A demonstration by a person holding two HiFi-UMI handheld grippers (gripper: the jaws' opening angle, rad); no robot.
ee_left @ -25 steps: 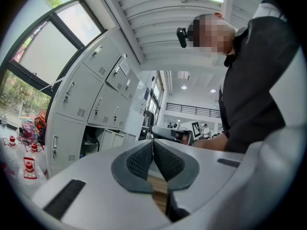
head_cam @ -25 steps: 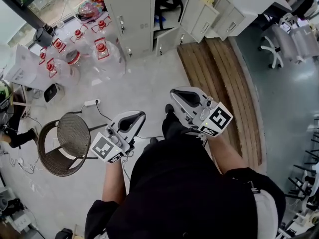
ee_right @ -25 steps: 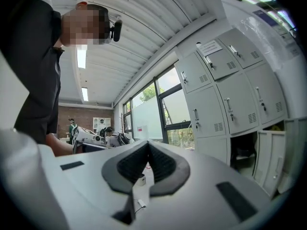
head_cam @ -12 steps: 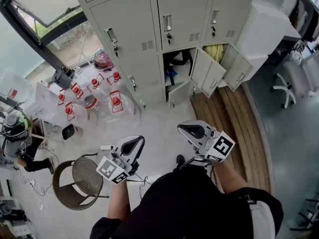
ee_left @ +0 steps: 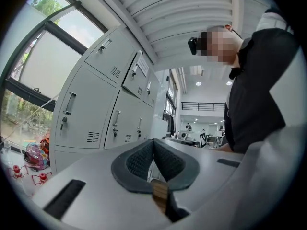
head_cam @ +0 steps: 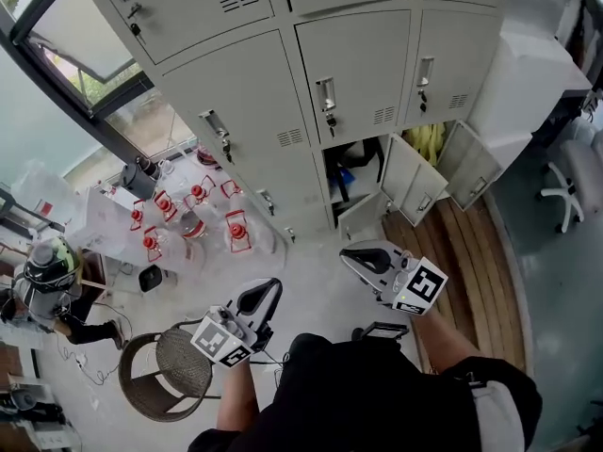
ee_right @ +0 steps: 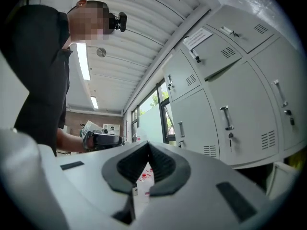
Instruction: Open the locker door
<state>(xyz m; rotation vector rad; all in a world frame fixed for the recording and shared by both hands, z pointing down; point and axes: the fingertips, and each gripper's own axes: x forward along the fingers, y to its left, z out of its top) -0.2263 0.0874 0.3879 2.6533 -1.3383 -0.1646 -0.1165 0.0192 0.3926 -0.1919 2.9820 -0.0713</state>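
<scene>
- The person has stepped nearer; the closed locker door [head_cam: 356,69] stands ahead, well apart from the left gripper [head_cam: 268,288] and right gripper [head_cam: 350,252].
- Both pinched together, empty; the reach likely comes next.

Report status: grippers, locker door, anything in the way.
Left gripper, right gripper: jaws shut, empty, held low. Middle locker door closed, untouched; bottom doors open. Water jugs off left, not blocking.
</scene>
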